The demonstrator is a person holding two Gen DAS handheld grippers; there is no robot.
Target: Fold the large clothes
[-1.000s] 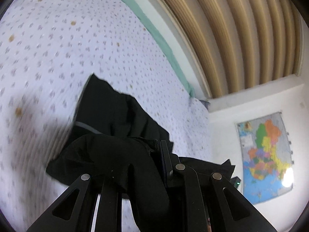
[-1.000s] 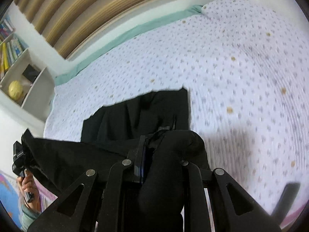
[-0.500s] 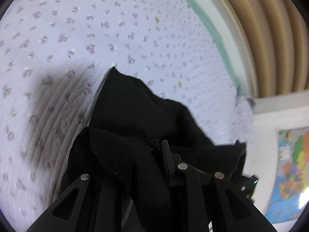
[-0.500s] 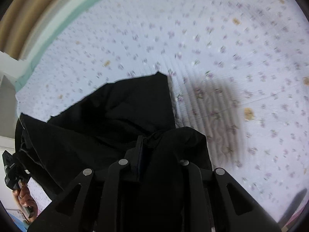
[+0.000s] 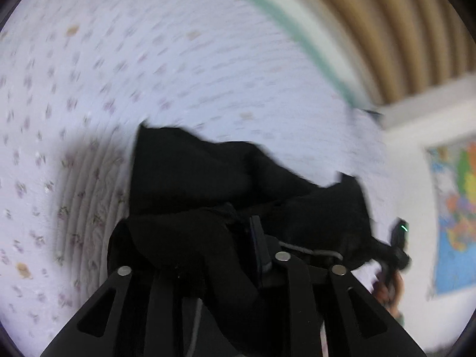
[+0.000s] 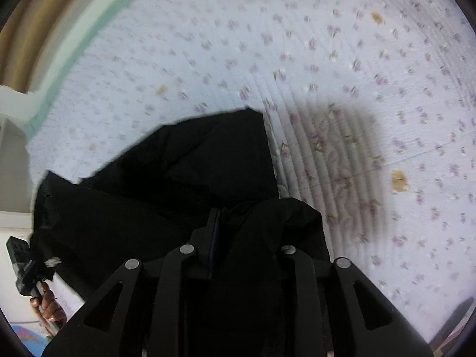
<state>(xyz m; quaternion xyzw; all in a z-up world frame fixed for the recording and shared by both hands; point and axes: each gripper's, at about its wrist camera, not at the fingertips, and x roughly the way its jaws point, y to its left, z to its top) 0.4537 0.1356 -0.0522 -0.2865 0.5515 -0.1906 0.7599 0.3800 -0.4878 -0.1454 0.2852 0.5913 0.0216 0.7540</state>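
From the left wrist, the left tool is clamped on a bunched edge of the black garment, which hangs from it above the flowered bed. From the right wrist, the right tool grips the opposite edge, with the cloth sagging between them. Judging by this, no fold is laid yet; lowering and flattening remain.

Both wrist views look closely down their tool onto the same black garment and bedspread.
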